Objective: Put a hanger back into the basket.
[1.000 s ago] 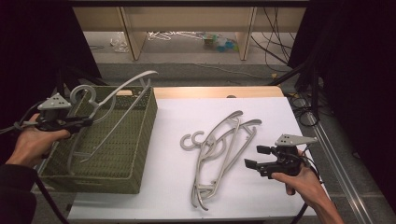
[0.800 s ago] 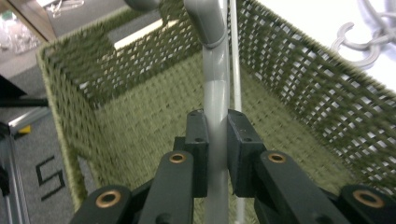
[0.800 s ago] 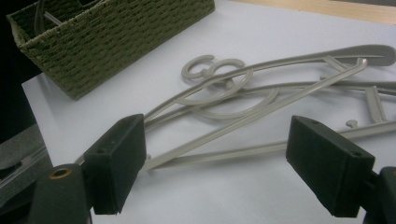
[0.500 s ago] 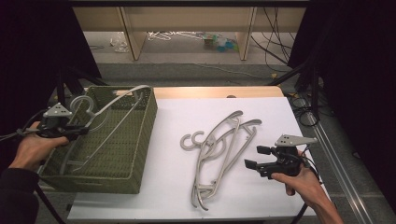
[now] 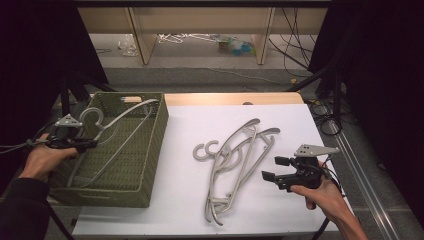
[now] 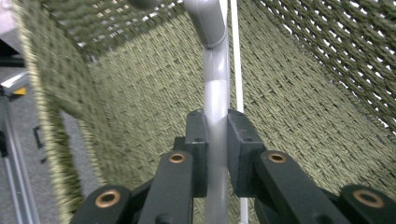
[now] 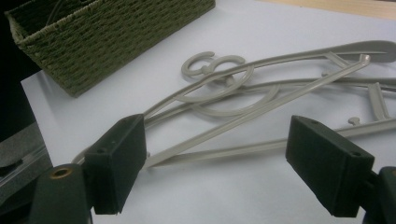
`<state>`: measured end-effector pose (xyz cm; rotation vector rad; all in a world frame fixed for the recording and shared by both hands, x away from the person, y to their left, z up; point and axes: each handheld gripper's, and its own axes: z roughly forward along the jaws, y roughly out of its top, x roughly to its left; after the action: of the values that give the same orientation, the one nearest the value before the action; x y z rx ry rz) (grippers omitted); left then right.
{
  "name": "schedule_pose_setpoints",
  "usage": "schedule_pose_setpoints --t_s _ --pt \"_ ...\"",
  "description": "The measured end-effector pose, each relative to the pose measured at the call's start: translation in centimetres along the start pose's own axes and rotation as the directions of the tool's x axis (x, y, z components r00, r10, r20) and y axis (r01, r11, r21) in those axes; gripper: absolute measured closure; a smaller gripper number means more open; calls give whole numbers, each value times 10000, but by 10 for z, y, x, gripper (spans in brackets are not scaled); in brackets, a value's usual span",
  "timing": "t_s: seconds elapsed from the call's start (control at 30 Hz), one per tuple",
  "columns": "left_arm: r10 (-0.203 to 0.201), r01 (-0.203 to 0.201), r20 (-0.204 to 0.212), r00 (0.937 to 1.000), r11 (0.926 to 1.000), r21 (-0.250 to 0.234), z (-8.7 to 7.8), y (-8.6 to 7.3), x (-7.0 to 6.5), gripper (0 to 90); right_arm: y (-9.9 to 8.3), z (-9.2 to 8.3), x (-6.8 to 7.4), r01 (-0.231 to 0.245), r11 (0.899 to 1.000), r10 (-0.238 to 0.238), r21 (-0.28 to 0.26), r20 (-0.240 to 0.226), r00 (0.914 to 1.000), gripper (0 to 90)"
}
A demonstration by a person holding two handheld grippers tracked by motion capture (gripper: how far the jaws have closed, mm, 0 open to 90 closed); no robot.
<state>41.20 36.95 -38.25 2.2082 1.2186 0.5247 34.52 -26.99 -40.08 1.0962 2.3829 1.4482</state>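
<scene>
Left gripper view, L gripper (image 6: 217, 154) clamped on grey hanger (image 6: 215, 100), inside basket (image 6: 299, 107).

High cam looks down on table (image 5: 300, 125); both tool cams close-up, sharing basket (image 7: 107, 37), probably.

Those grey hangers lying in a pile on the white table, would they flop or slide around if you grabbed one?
The hangers look like moulded plastic, so probably stiff, not floppy. The one the left gripper holds in the basket keeps its shape, which supports that. Their hooks and arms overlap, so lifting one may drag its neighbour. They look thin, likely light.
</scene>
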Motion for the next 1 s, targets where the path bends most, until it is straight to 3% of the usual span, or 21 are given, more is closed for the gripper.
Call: schedule_pose_setpoints --t_s 0.13,0.3,0.4,0.47,0.5,0.53,0.6,0.63,0.77,0.83,0.93,0.97,1.0 --pt "-213 212 30 9998 9994 267 11 -2 2 794 -1 0 0 -15 10000 14 -6 -9 10000 211" --pt "-675 699 -565 9961 9967 409 19 -6 6 781 -2 0 -1 -57 10000 57 63 5 10000 211" --pt "-895 923 -684 9936 9949 398 22 -7 6 772 -2 0 -2 -44 10000 44 46 26 10000 212" --pt "-1092 1143 -1015 9888 9924 459 21 -8 8 759 -2 -1 -2 -69 10000 69 22 25 10000 213" --pt "-1008 1089 -1248 9871 9922 601 21 -8 10 759 -3 -1 -2 -165 9998 166 57 -6 9999 213" --pt "-1050 1151 -1324 9856 9908 717 21 -10 11 762 -3 0 -3 -2 10000 2 -47 57 10000 213" --pt "-1247 1346 -1407 9822 9889 630 21 -12 12 745 -3 -1 -2 -72 10000 72 23 46 10000 213" --pt "-1613 1667 -1314 9781 9855 316 20 -13 15 743 -4 -1 -2 -58 10000 58 38 40 10000 213" --pt "-1536 1606 -1355 9788 9861 421 18 -13 12 737 -4 -1 -2 -95 9999 95 99 66 9999 213" --pt "-1447 1491 -1310 9808 9885 248 16 -13 10 729 -4 0 -2 -112 9999 112 119 -1 9999 213" --pt "-1519 1519 -1435 9779 9883 -106 10 -10 6 687 -4 0 -2 -97 9997 96 232 54 9999 213" --pt "-1554 1502 -1198 9806 9873 -514 5 -6 0 682 -5 2 -2 -121 9999 121 110 7 9999 213" --pt "-1330 1279 -1036 9857 9903 -549 2 -5 -3 665 -5 2 -2 -129 9999 129 107 17 9999 213"
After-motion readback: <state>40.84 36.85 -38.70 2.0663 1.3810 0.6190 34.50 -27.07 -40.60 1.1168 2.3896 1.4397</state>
